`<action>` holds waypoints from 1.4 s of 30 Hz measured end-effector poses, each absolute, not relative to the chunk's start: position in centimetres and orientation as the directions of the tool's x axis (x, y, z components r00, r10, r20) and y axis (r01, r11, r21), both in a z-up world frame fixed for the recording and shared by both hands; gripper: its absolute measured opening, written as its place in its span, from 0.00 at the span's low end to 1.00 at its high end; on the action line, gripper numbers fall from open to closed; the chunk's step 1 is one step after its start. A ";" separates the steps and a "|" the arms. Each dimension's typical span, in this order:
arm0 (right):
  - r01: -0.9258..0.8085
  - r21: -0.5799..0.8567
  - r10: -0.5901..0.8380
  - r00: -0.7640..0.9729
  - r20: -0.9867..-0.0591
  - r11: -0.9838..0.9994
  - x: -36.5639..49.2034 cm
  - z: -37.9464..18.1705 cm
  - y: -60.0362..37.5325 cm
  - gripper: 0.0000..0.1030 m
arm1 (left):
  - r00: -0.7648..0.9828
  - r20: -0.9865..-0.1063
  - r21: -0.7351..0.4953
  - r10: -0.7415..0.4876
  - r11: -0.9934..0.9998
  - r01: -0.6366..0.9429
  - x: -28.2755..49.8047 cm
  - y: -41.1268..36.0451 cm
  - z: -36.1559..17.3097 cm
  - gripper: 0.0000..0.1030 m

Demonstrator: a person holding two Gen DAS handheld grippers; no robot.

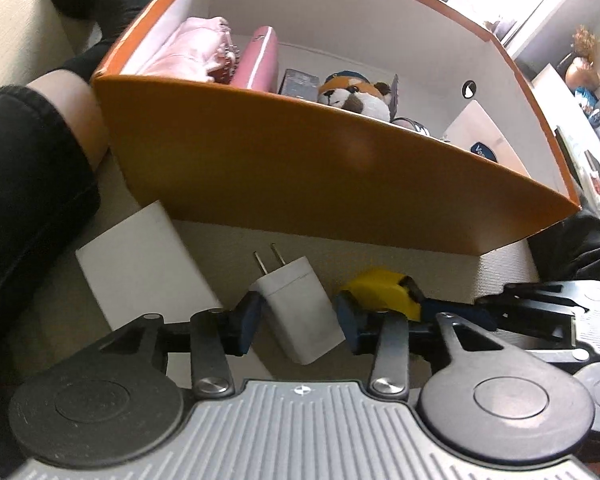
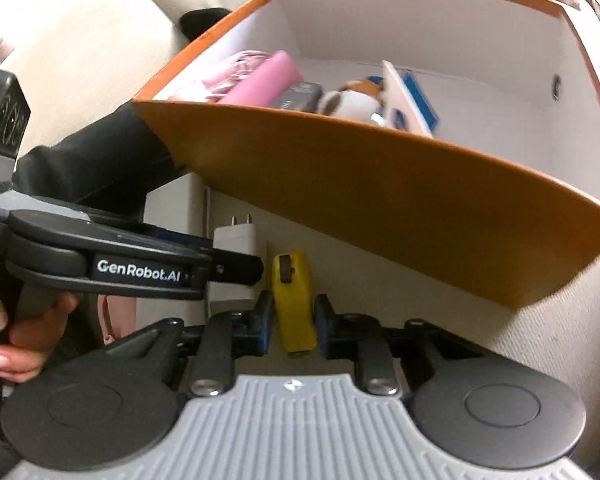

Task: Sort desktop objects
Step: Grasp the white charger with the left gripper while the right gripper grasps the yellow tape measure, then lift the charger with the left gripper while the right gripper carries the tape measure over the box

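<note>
Charger plug (image 1: pixel 300 316) sits untouched between the left gripper (image 1: pixel 298 320)'s parted jaws; right gripper (image 2: pixel 292 320) jaws flank the yellow tape measure (image 2: pixel 294 304), gaps showing.

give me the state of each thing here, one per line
left gripper: jaws open around the charger
charger: lying flat, prongs toward the box
right gripper: jaws open around the tape measure
tape measure: lying on the surface
orange box: open, partly filled
</note>
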State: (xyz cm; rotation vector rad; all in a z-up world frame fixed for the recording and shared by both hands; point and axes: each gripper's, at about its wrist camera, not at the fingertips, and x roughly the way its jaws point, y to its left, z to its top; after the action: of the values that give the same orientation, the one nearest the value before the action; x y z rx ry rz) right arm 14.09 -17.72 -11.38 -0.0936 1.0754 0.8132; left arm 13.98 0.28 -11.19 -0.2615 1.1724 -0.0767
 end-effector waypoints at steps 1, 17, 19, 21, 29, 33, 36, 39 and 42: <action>-0.626 0.310 0.545 0.223 -0.809 0.716 14.1 -11.5 -17.8 0.22 | 0.387 -0.903 -0.233 -0.187 0.970 -0.075 14.1 0.1 -11.2 0.47; -0.590 0.339 0.555 0.229 -0.800 0.732 15.0 -11.8 -17.8 0.21 | 0.399 -0.904 -0.180 -0.154 0.983 -0.029 13.7 -0.4 -12.2 0.42; -0.582 0.340 0.553 0.235 -0.799 0.738 14.9 -11.5 -18.0 0.21 | 0.401 -0.900 -0.202 -0.171 0.979 -0.034 13.7 -0.2 -12.1 0.42; -0.583 0.345 0.560 0.237 -0.794 0.736 14.7 -11.1 -18.3 0.21 | 0.405 -0.894 -0.224 -0.191 0.974 -0.036 13.3 -0.1 -12.0 0.42; -0.592 0.337 0.574 0.269 -0.773 0.732 13.4 -8.1 -20.4 0.21 | 0.464 -0.851 -0.270 -0.246 0.963 0.016 11.1 0.0 -8.1 0.42; -0.597 0.352 0.601 0.284 -0.747 0.720 13.0 -5.8 -21.7 0.21 | 0.495 -0.813 -0.312 -0.307 0.947 0.075 10.0 -0.3 -5.3 0.42; -0.595 0.360 0.620 0.312 -0.720 0.719 13.0 -3.8 -22.9 0.21 | 0.521 -0.780 -0.336 -0.346 0.934 0.117 10.1 -0.6 -3.4 0.41; -0.590 0.361 0.632 0.353 -0.690 0.722 13.4 -1.7 -24.1 0.21 | 0.549 -0.751 -0.338 -0.368 0.928 0.159 10.8 -0.4 -1.0 0.41; -0.584 0.332 0.619 0.402 -0.674 0.741 14.4 0.0 -25.0 0.21 | 0.577 -0.727 -0.320 -0.373 0.927 0.196 11.8 -0.5 1.5 0.41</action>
State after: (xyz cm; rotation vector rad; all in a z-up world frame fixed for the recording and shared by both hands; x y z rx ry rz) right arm 14.39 -24.97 -0.01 0.0452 0.8719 0.7602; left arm 11.80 -0.51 1.52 -0.2143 0.8970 -0.3359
